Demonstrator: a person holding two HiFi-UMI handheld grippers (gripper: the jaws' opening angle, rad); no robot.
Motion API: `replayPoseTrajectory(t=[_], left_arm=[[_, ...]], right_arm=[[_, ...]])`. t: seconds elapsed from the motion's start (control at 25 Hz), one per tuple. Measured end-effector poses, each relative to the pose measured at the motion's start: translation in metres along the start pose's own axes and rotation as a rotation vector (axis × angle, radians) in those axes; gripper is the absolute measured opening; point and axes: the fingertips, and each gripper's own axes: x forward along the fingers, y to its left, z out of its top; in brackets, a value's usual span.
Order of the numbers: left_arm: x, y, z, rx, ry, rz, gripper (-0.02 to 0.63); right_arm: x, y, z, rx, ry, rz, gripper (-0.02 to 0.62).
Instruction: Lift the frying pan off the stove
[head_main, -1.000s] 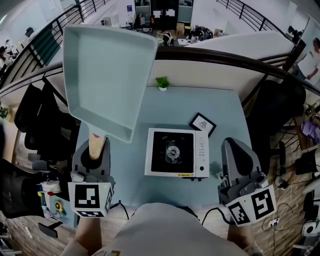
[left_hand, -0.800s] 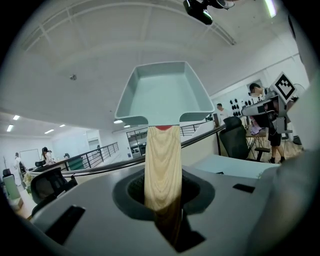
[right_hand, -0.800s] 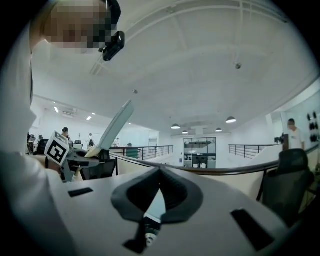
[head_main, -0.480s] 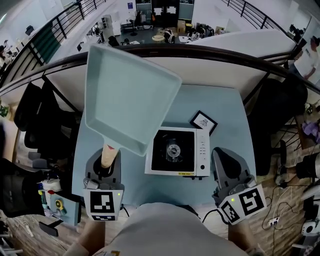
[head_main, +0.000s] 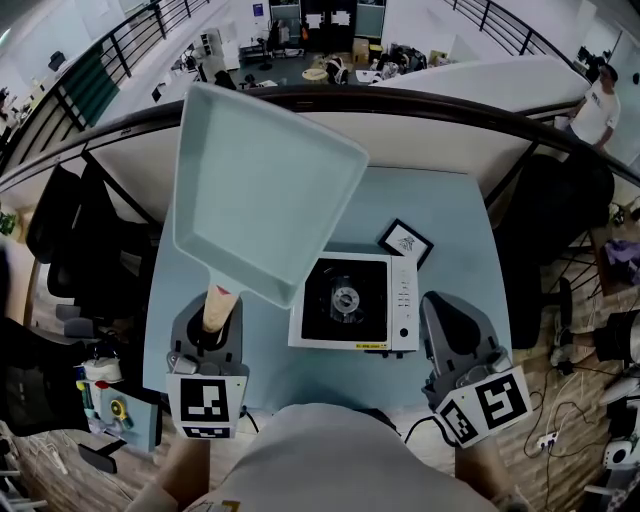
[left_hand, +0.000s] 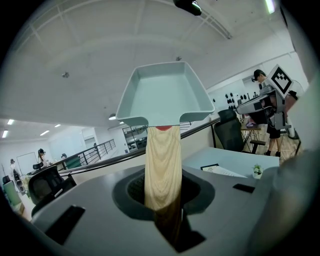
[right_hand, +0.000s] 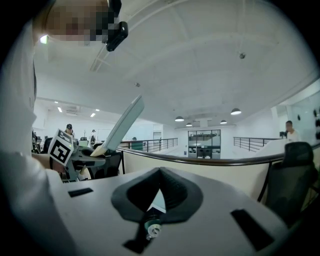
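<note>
1. Since the frying pan (head_main: 265, 190) is high up in the air and touches nothing under it, the lifting part of the job looks done
2. It is a pale blue, square pan. It is tipped up on a slant above the left side of the table (head_main: 445, 215). In the head view one low corner hides a bit of the stove's left edge, but the pan is above the stove, not on it
3. That stove (head_main: 402, 300) is small and white and sits flat on the table. The round burner (head_main: 346, 300) in its middle is bare, with no pan on top
4. For the left gripper (head_main: 210, 325), the jaws are squeezed almost closed on the wooden handle (head_main: 218, 303). The left gripper view shows the handle running straight down between them, with the pan sticking up past it
5. For the right gripper (head_main: 448, 318), the jaws are pressed together and hold nothing. It is near the front right of the table, beside the stove but not touching it
6. I think very little is left to do: maybe only hold the pan steady, or set it down somewhere else. The task does not say where
7. My guess is that the big pan could wobble, since only the handle is held
</note>
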Motion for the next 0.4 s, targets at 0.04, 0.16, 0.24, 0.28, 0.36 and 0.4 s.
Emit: replayPoseTrajectory(t=[0.04, 0.16, 0.24, 0.28, 0.36, 0.4], left_arm=[[0.0004, 0.0000, -0.0007, 0.000, 0.002, 0.000, 0.077], [0.0017, 0.0005, -0.0030, 0.000, 0.006, 0.003, 0.078], [0.0027, 0.0003, -0.0035, -0.003, 0.006, 0.002, 0.078], [0.0029, 0.0002, -0.0035, -0.005, 0.005, 0.002, 0.078], [0.0032, 0.0000, -0.0033, -0.005, 0.005, 0.001, 0.078], [0.0033, 0.0000, -0.0031, -0.004, 0.004, 0.001, 0.078]], right_arm=[[-0.0001, -0.0003, -0.0006, 0.000, 0.002, 0.000, 0.003], [0.0012, -0.0005, -0.0031, -0.001, 0.008, 0.001, 0.003], [0.0021, -0.0005, -0.0033, -0.002, 0.009, 0.002, 0.003], [0.0022, -0.0003, -0.0029, -0.002, 0.009, 0.002, 0.003], [0.0023, 0.0002, -0.0016, -0.004, 0.006, 0.002, 0.003], [0.0022, 0.0005, -0.0008, -0.005, 0.005, 0.003, 0.003]])
